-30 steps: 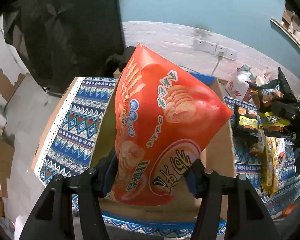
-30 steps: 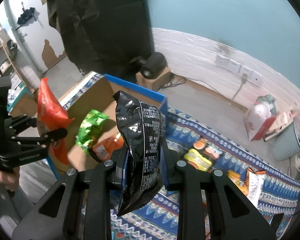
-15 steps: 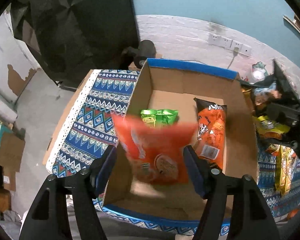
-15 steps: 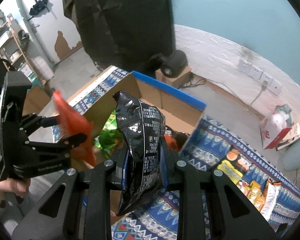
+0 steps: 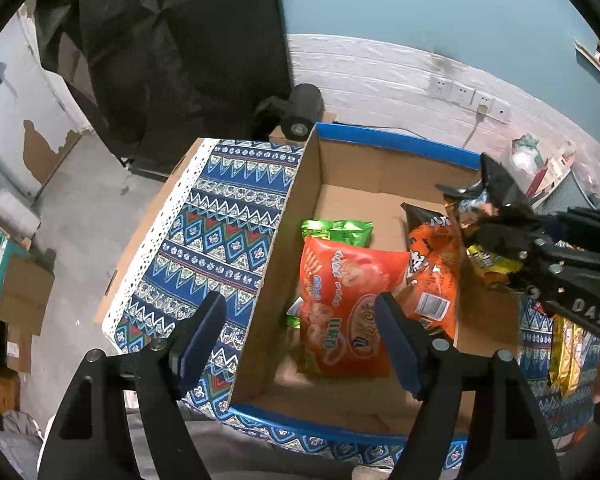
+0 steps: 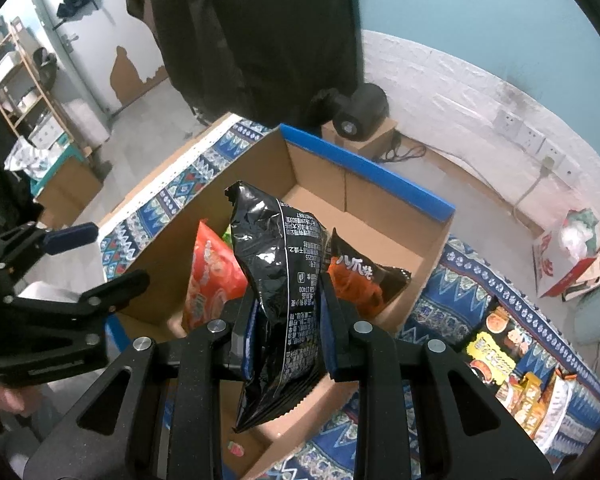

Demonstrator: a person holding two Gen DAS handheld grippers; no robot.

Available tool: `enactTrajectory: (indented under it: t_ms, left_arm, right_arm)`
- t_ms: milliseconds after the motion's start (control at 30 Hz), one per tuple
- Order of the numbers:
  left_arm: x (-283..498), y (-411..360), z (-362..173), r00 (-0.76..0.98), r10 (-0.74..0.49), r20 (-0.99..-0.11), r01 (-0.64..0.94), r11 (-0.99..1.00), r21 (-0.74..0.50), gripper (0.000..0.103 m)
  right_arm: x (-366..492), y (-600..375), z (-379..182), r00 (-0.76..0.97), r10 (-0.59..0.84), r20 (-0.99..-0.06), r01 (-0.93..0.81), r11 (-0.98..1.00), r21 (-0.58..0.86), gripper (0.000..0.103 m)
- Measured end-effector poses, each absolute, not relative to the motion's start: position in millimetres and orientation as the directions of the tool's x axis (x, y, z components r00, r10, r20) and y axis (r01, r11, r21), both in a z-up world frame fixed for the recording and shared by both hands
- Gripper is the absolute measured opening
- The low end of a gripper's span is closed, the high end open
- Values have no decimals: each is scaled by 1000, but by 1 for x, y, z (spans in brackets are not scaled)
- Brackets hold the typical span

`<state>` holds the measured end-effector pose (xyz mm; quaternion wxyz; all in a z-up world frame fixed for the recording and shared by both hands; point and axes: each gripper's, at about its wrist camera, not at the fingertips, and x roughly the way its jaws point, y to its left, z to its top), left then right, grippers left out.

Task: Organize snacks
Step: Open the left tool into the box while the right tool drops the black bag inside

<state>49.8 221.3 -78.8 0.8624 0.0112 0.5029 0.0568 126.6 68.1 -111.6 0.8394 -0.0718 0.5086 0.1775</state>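
One box (image 5: 380, 168) is seen, with three bags counted inside: one red (image 5: 344, 304), one orange (image 5: 434, 268), one green (image 5: 336, 230). One black bag (image 6: 280, 300) is gripped in the right claw (image 6: 286, 332). Two claws are counted, the left claw (image 5: 300, 344) spread wide.

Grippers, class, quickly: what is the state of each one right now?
Left gripper: open, holding nothing; the red chip bag lies in the cardboard box.
Right gripper: closed on the black snack bag.
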Motion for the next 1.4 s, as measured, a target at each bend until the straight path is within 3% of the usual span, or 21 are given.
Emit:
enactTrajectory:
  t_ms: [200,233,300,367,667,1400]
  left_arm:
    - [49,221,-75,495,104,-863,-82,994,72,78]
    - [49,220,-75,495,105,-862,-82,994,74,78]
    - [49,219,-75,494,106,-863,-80,994,76,78]
    - [48,218,-75,494,105,-863,-78,994,76,78]
    - [47,204,-70,501,70,-863,-48,997,53,79]
    - [41,106,-65,498,-23,-867,145,988,57,81]
  right_arm:
    - [128,75,-121,399,212,-892,-380,924,50,28]
    - [127,76,-121,388,222,-894,-385,921,61,31]
    - [125,78,-119,386,239,-891,-390,918,77,51]
    - [122,77,-114,399,241,-885,-390,918,74,56]
    - [114,55,-93,441,227,-868,-351,934,66,64]
    - [61,-54,-70,480,100,-871,-220,975,-10,68]
